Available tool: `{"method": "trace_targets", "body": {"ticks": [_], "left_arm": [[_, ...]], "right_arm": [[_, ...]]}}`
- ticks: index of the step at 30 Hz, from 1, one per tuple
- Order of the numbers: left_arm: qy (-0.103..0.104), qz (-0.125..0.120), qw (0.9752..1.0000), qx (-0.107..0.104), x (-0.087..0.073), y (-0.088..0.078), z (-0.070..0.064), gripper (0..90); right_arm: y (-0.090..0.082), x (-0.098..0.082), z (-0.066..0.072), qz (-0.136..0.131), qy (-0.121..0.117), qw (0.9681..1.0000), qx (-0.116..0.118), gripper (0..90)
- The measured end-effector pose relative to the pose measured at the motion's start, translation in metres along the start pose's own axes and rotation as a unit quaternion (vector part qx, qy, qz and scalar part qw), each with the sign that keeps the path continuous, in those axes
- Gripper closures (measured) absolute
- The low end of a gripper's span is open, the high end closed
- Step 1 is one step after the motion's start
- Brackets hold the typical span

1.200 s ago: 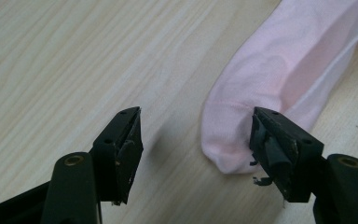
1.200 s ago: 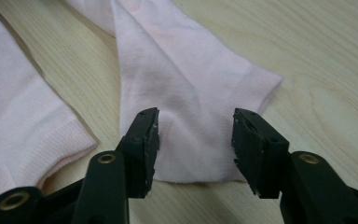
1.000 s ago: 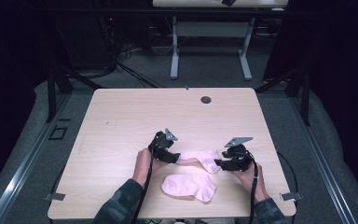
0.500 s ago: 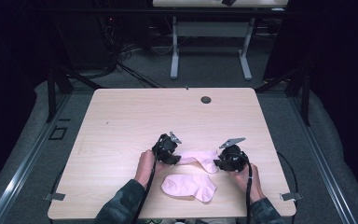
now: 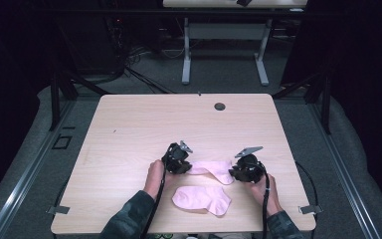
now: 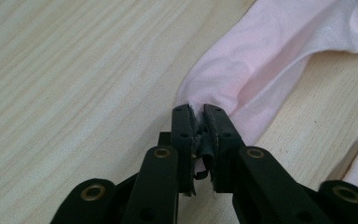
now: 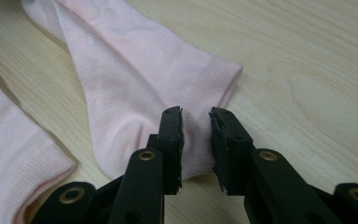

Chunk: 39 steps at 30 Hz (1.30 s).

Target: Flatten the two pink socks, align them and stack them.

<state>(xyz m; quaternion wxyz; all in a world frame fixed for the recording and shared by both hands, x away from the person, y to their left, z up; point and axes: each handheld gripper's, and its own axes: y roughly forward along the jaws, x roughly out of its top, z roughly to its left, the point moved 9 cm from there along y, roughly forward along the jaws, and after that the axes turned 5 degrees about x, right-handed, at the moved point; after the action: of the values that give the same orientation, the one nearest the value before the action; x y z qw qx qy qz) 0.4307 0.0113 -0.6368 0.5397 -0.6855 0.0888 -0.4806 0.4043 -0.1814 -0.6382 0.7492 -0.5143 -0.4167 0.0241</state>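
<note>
Pale pink sock [image 5: 213, 170] — soft, creased, ribbed cuff, lying flat

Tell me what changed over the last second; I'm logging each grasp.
The right gripper moved slightly left toward the far pink sock's cuff, jaws not yet closed. The left gripper stayed clamped on that sock's other end. The near pink sock and table stayed unchanged.
</note>
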Motion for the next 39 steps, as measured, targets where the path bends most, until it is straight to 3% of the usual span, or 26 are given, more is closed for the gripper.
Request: {"method": "trace_targets", "body": {"ticks": [11, 13, 17, 27, 29, 31, 32, 39], "left_arm": [[-0.008, -0.021, 0.9997, 0.014, -0.001, 0.000, 0.007, 87.5], [-0.016, -0.030, 0.9994, 0.009, 0.000, -0.003, 0.008, 87.5], [-0.018, -0.050, 0.9984, 0.017, 0.002, -0.014, 0.012, 87.6], [-0.018, -0.078, 0.9967, 0.016, 0.001, -0.062, 0.010, 87.5], [-0.019, -0.084, 0.9962, 0.013, -0.005, -0.079, 0.003, 87.5], [-0.016, -0.083, 0.9963, 0.014, -0.006, -0.083, 0.002, 87.5], [-0.014, -0.086, 0.9961, 0.012, -0.012, -0.094, -0.005, 87.5], [-0.008, -0.095, 0.9954, 0.007, -0.029, -0.118, -0.025, 87.3]], "right_arm": [[0.000, 0.000, -0.001, -0.008, 0.011, 0.9998, 0.017, 83.8], [-0.001, 0.000, -0.001, -0.008, 0.015, 0.9996, 0.022, 84.2], [-0.008, 0.005, 0.005, -0.018, 0.009, 0.9993, 0.032, 84.3], [-0.040, 0.024, 0.020, -0.043, -0.009, 0.9979, 0.048, 84.3], [-0.051, 0.026, 0.029, -0.045, -0.014, 0.9971, 0.060, 84.4], [-0.055, 0.026, 0.034, -0.044, -0.018, 0.9967, 0.066, 84.4], [-0.063, 0.025, 0.042, -0.043, -0.026, 0.9962, 0.072, 84.4], [-0.086, 0.014, 0.069, -0.040, -0.034, 0.9933, 0.102, 84.3]]}}
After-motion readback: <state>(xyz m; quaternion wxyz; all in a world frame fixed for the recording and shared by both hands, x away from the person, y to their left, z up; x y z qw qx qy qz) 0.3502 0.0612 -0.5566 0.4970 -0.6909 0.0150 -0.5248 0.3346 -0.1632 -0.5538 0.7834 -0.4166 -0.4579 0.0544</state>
